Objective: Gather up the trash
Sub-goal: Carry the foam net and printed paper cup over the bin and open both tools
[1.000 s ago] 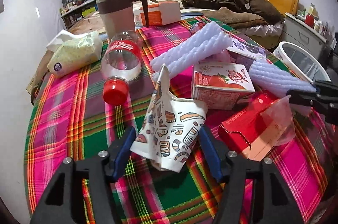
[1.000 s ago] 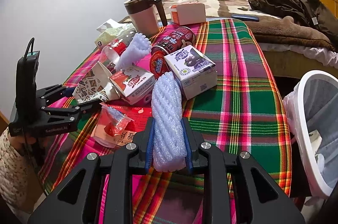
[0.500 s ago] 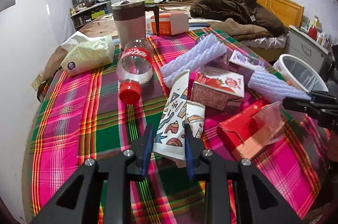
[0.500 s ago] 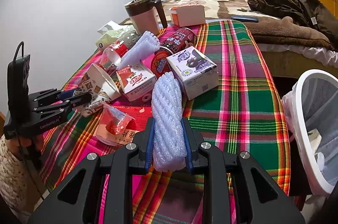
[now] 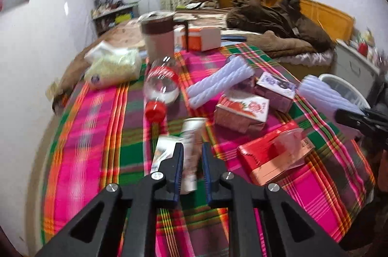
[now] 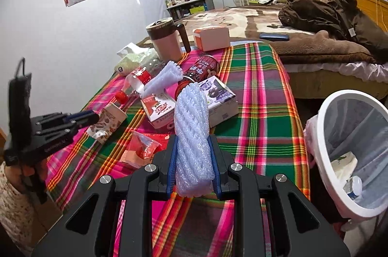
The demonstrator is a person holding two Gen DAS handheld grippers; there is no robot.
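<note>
My left gripper (image 5: 191,147) is shut on a crushed patterned paper cup (image 5: 191,135) and holds it above the plaid tablecloth; the cup (image 6: 109,121) and that gripper (image 6: 94,117) also show in the right wrist view. My right gripper (image 6: 192,138) is shut on a white foam net sleeve (image 6: 192,135), held above the table near its right edge. The white trash bin (image 6: 322,126), lined with a bag, stands to the right of the table and holds some trash.
On the table lie a plastic bottle (image 5: 161,87), another foam sleeve (image 5: 218,79), a strawberry carton (image 5: 242,111), a purple carton (image 5: 276,89), a red packet (image 5: 274,155), a can (image 6: 201,70), a tissue pack (image 5: 114,67) and a mug (image 5: 157,38). A bed is behind.
My left gripper closed on the paper cup, squashed it flat and lifted it. My right gripper, still holding the foam sleeve, rose slightly and shifted toward the bin.
</note>
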